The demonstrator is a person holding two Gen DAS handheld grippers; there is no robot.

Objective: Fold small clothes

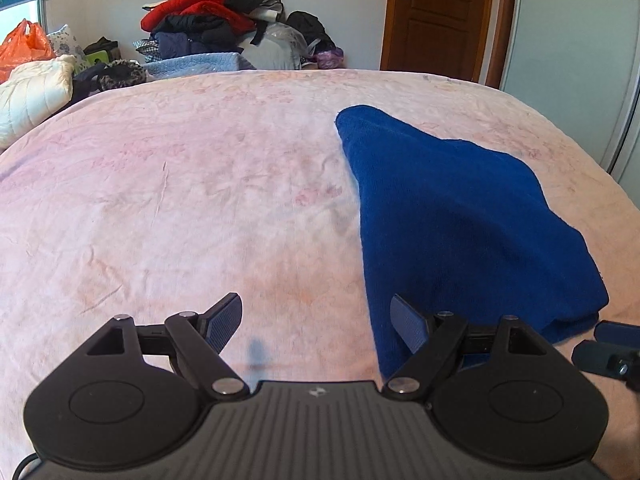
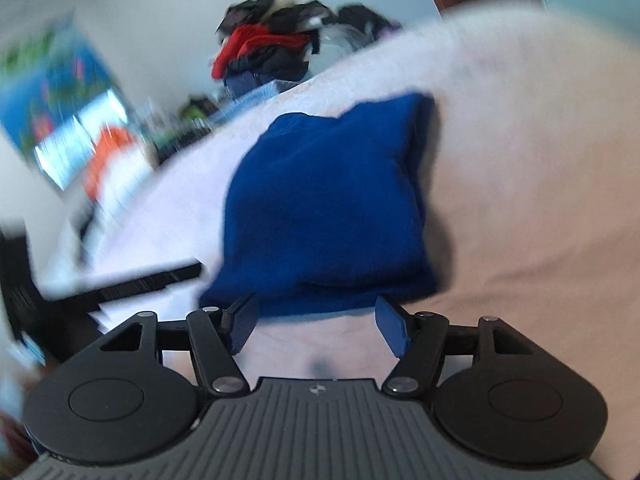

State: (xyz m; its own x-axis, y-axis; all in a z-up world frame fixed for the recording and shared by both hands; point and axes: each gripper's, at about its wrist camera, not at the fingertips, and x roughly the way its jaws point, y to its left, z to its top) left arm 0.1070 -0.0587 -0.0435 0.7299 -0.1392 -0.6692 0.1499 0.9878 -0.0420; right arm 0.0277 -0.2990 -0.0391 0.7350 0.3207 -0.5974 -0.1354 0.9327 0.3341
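A folded dark blue cloth [image 1: 452,216] lies on the pink bedspread [image 1: 180,200], right of centre in the left wrist view. My left gripper [image 1: 316,324] is open at the cloth's near left corner. Its right finger [image 1: 408,324] lies over the cloth's edge and its left finger [image 1: 224,322] is over bare bedspread. In the blurred right wrist view the same cloth [image 2: 328,200] fills the middle. My right gripper [image 2: 318,326] is open just short of the cloth's near edge, with only bedspread [image 2: 520,220] between its fingers.
Beyond the bed's far edge stands a heap of clothes [image 1: 208,20] with a red garment on top. An orange bag [image 1: 24,44] and a white quilted item [image 1: 32,92] sit at the far left. A wooden door [image 1: 436,16] and a white wardrobe [image 1: 572,60] are at the back right.
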